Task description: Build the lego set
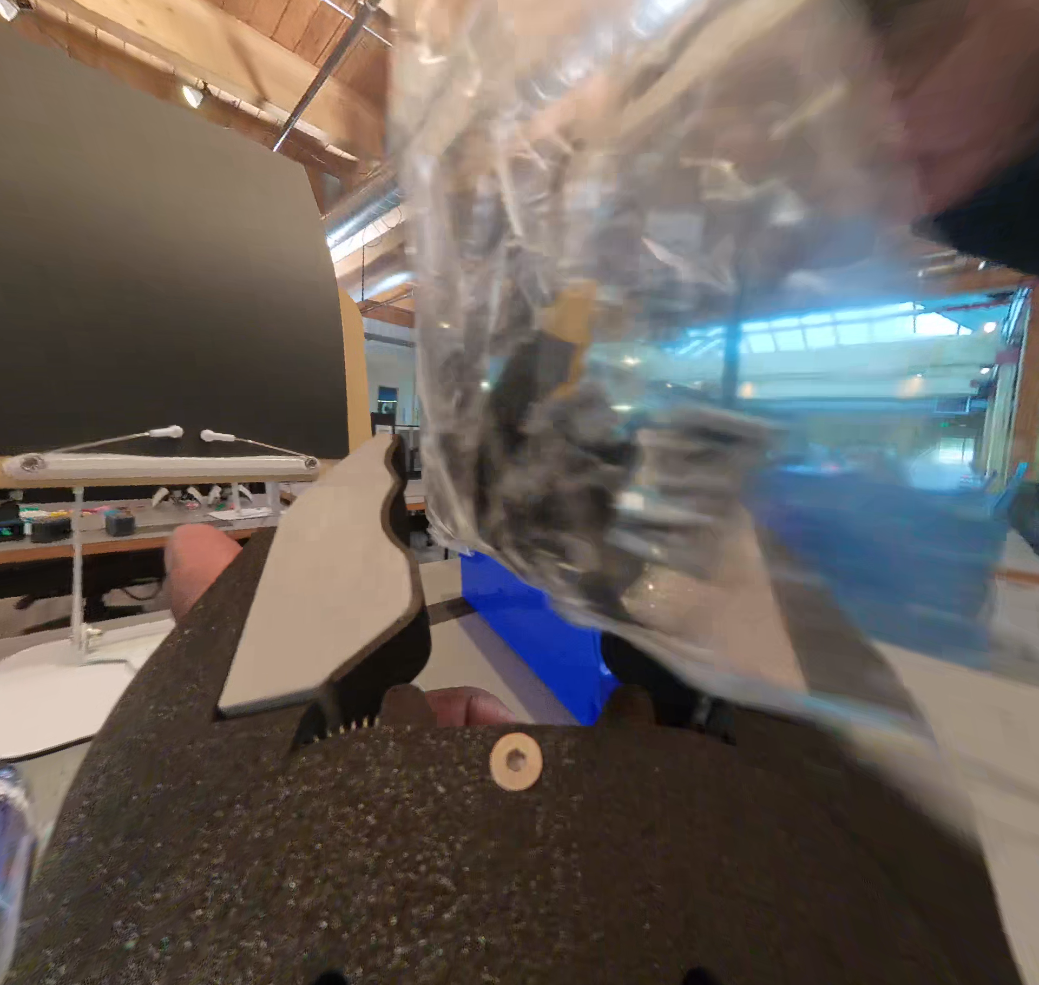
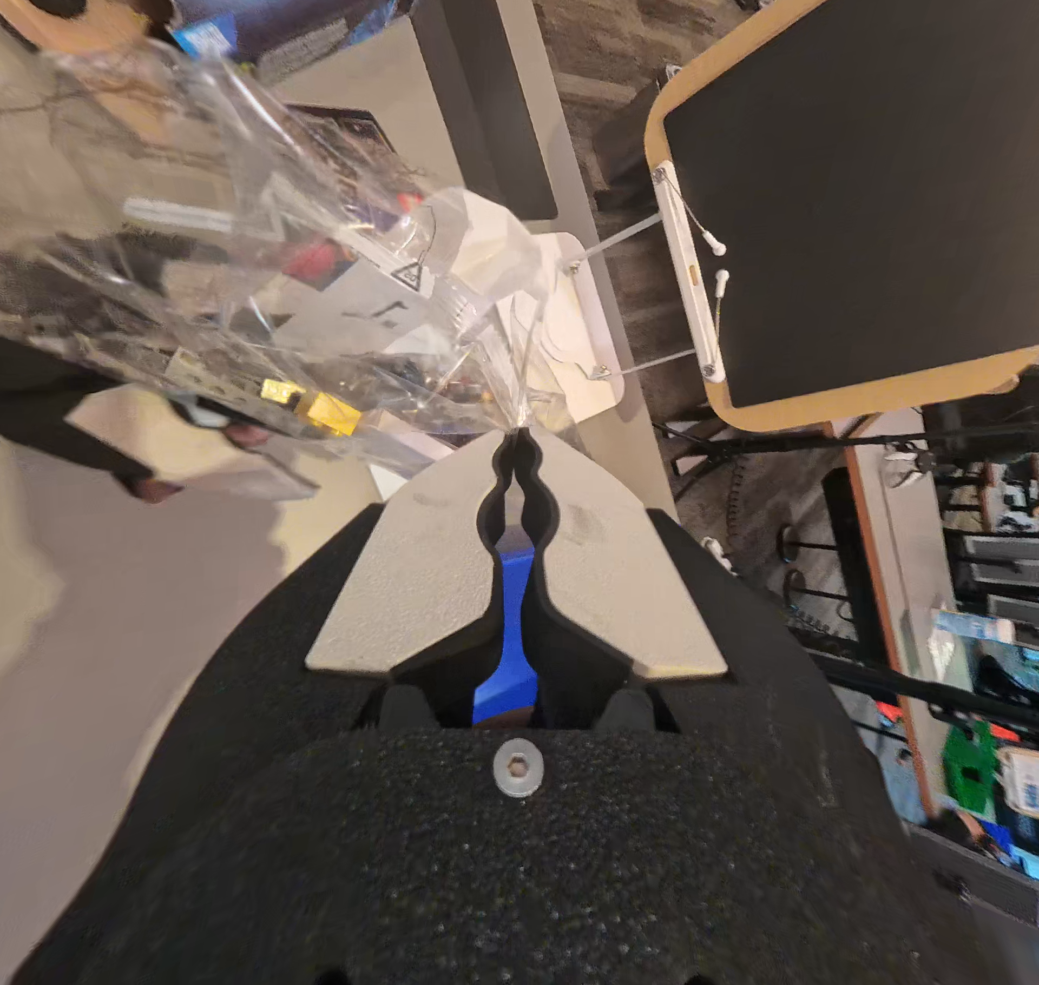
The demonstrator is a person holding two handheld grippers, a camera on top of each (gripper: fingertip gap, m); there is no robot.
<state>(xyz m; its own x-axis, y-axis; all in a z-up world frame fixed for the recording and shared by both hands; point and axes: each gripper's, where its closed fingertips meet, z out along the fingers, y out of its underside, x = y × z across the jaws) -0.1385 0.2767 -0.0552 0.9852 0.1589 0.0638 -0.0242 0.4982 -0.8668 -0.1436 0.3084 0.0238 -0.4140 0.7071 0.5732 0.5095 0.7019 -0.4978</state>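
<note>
Two claws in play. Left claw (image 1: 562, 452): I see one finger (image 1: 337, 553) at centre-left of its frame, the other blurred behind the clear plastic bag (image 1: 618, 283) filling the upper right; spread wide, gripping nothing I can confirm. Right claw (image 2: 516, 434): tips pinched tight on a bag (image 2: 281, 283) corner at frame centre, bag w/ small bricks trailing to upper left over the pale surface (image 2: 140, 593).

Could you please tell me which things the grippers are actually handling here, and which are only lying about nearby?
Handled:
- clear plastic bag of small bricks, its corner pinched by the right gripper
- left gripper, open beside the bag

Lying about:
- printed box
- black board
- white stand
- blue bin
</note>
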